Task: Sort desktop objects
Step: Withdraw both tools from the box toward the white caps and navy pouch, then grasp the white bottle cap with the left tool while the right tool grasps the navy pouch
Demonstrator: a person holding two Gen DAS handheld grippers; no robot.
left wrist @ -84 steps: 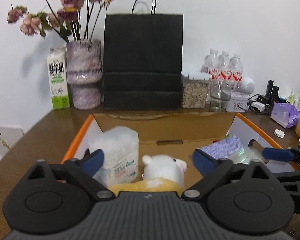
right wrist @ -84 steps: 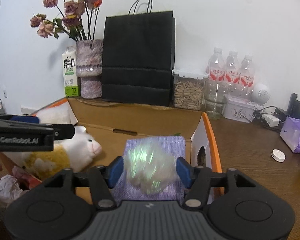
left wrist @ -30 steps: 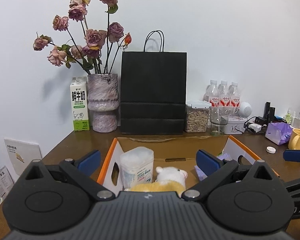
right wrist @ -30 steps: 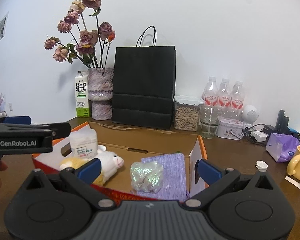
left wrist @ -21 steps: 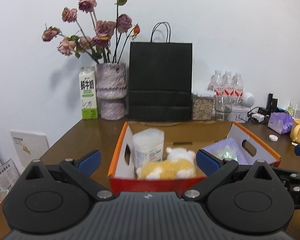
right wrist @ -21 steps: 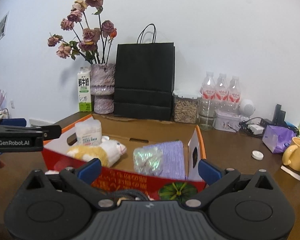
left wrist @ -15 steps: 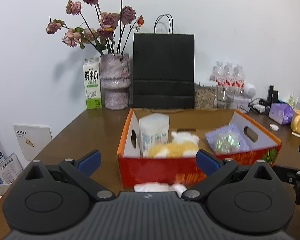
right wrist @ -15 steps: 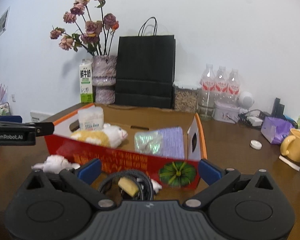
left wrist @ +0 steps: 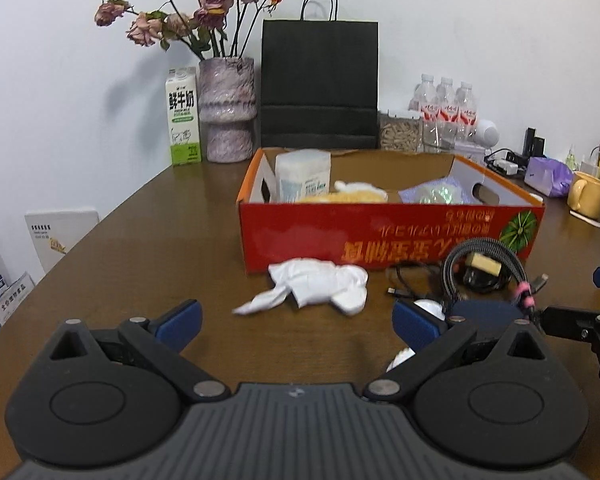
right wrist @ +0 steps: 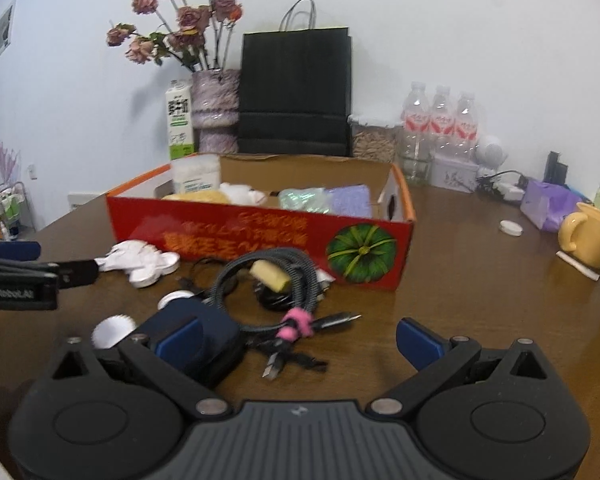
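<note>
Left wrist view: the left hand-held gripper (left wrist: 294,322) hangs low over the desk (left wrist: 140,248) with its jaws spread wide and nothing between them. The red box (left wrist: 380,236) stands ahead, its front wall printed with yellow characters that read upside down and a green pumpkin picture at its right end. Inside it a white container (left wrist: 303,176), a yellow and white plush toy (left wrist: 352,194) and a shiny wrapped bundle (left wrist: 440,194) show only their tops above the rim. Just in front of the box lie a crumpled white tissue (left wrist: 316,286) and a coiled braided cable (left wrist: 484,268). Behind the box to its left, a milk carton (left wrist: 183,122) bears the characters 鲜牛奶.

Right wrist view: the right hand-held gripper (right wrist: 298,340) is likewise wide apart and holds nothing. In front of the box, a dark blue case (right wrist: 212,340) is partly covered by one blue fingertip (right wrist: 178,340). The cable's pink tie (right wrist: 296,328) is blurred. At the left edge, the other gripper's side carries lettering, probably "GenRobot.AI", smeared by motion.
</note>
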